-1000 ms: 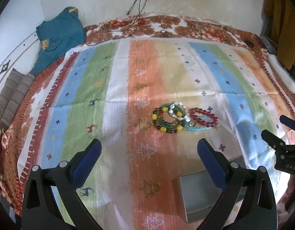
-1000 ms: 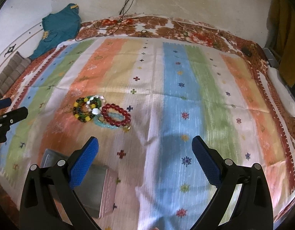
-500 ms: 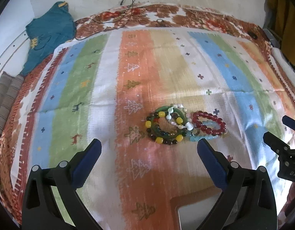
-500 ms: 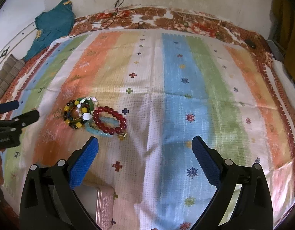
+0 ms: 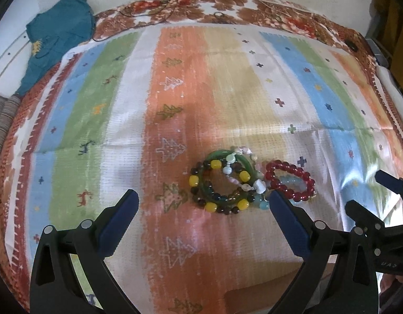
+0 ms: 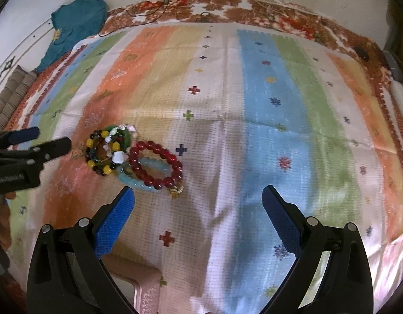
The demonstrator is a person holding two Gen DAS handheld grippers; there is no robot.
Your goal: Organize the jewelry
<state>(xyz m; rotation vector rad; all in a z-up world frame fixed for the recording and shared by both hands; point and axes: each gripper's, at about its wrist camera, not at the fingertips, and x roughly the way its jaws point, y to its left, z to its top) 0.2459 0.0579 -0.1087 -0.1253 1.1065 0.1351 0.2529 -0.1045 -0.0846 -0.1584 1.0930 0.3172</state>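
Note:
A pile of bracelets lies on the striped cloth (image 5: 175,99). It holds a green bangle (image 5: 247,164) with a dark and yellow beaded bracelet (image 5: 217,208), a white and pink one, a red beaded bracelet (image 5: 290,168) and a pale blue one. My left gripper (image 5: 201,204) is open and empty, just short of the pile, which sits between its fingers. In the right wrist view the red bracelet (image 6: 154,163) and the yellow-beaded one (image 6: 100,151) lie ahead and left of my right gripper (image 6: 197,200), which is open and empty.
A pink box (image 6: 146,285) with a grey inside sits at the near edge, under the right gripper's left finger. A teal garment (image 5: 57,39) lies at the far left. Cables (image 5: 175,2) run over the floral bedspread at the back.
Both grippers have moved forward toward the bracelets, which now look larger and closer. The box has slid down toward the bottom edge of both views. Both stay open.

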